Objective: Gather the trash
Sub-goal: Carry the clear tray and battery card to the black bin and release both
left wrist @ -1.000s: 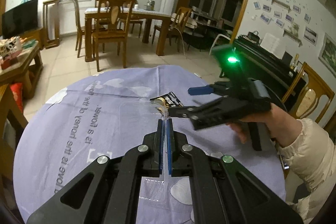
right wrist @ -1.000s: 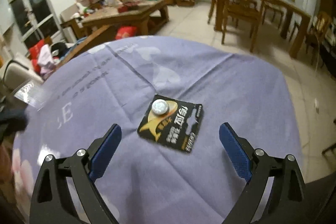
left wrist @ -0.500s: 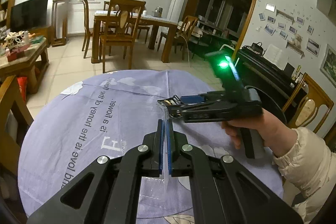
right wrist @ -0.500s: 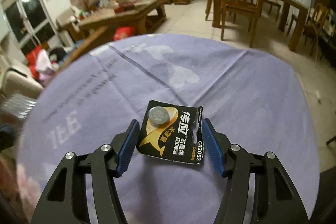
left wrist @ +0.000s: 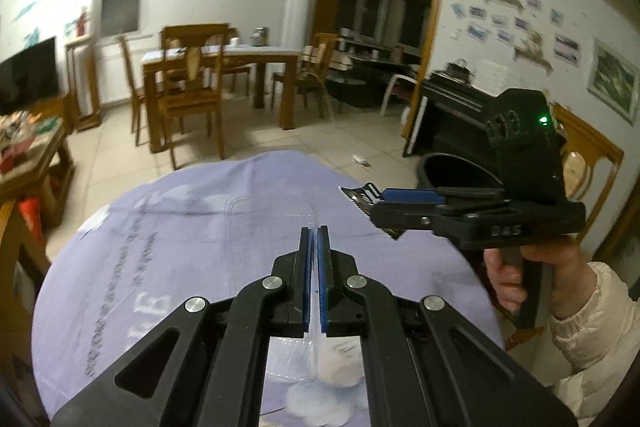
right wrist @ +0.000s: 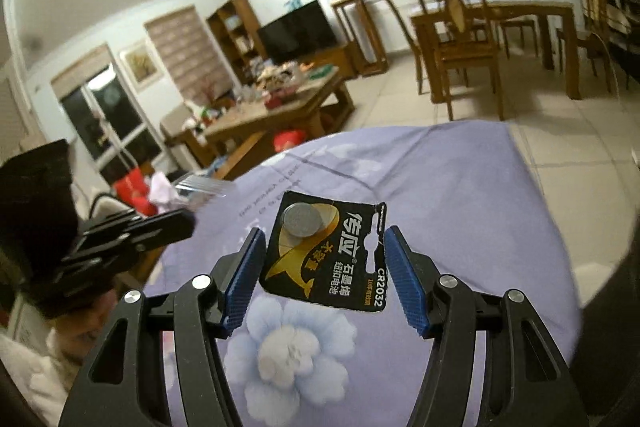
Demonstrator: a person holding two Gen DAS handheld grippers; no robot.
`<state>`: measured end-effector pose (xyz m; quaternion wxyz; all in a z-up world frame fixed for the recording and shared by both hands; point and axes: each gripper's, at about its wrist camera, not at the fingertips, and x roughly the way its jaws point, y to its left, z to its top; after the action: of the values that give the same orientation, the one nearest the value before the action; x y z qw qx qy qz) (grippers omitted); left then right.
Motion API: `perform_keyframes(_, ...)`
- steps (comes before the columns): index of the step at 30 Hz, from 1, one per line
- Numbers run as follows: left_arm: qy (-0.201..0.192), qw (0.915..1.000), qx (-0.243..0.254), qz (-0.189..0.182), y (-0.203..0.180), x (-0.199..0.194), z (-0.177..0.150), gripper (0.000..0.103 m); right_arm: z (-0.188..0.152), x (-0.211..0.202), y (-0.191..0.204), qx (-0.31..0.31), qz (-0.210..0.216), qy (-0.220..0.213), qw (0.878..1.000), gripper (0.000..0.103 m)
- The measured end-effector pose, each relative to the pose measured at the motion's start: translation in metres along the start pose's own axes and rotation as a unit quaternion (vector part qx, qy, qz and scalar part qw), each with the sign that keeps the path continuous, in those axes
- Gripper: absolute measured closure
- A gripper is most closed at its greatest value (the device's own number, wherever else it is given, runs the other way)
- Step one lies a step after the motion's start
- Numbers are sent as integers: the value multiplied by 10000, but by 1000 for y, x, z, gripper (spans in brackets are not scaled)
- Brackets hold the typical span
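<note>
The clear blister [left wrist: 272, 227] is nearly invisible against the bench [left wrist: 160, 247], and its near end is hidden behind the left fingers [left wrist: 306, 279]. The right gripper [left wrist: 384, 203] covers most of the card [left wrist: 356, 195] in the left view. The bin [left wrist: 452, 171] is partly hidden behind it. The card's small print [right wrist: 368, 291] is too small to read.

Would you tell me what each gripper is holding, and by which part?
Right gripper: black battery card, clamped across its side edges. Left gripper: clear plastic blister, pinched edge-on near its middle.
</note>
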<state>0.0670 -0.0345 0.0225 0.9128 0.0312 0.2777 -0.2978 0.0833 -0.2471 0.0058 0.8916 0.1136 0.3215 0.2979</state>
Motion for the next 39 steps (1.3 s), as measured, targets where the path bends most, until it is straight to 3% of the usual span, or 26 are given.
perform_keyframes(5, -19, 9989, 424, -208, -44, 19, 16, 99, -17, -64, -34, 279, -269, -356, 9986, 41)
perform_keyframes(15, 82, 9922, 1055, -654, -118, 72, 34, 99, -51, -146, -104, 932, -665, -923, 9891, 41)
perform_keyframes(28, 220, 9830, 1500, -1038, -178, 115, 38, 99, -102, -204, -169, 1657, -1049, -1332, 9715, 41)
perform_keyframes(39, 280, 9731, 1253, -1911, -208, 175, 59, 99, -126, -218, -222, 2237, -1385, -1675, 9501, 41)
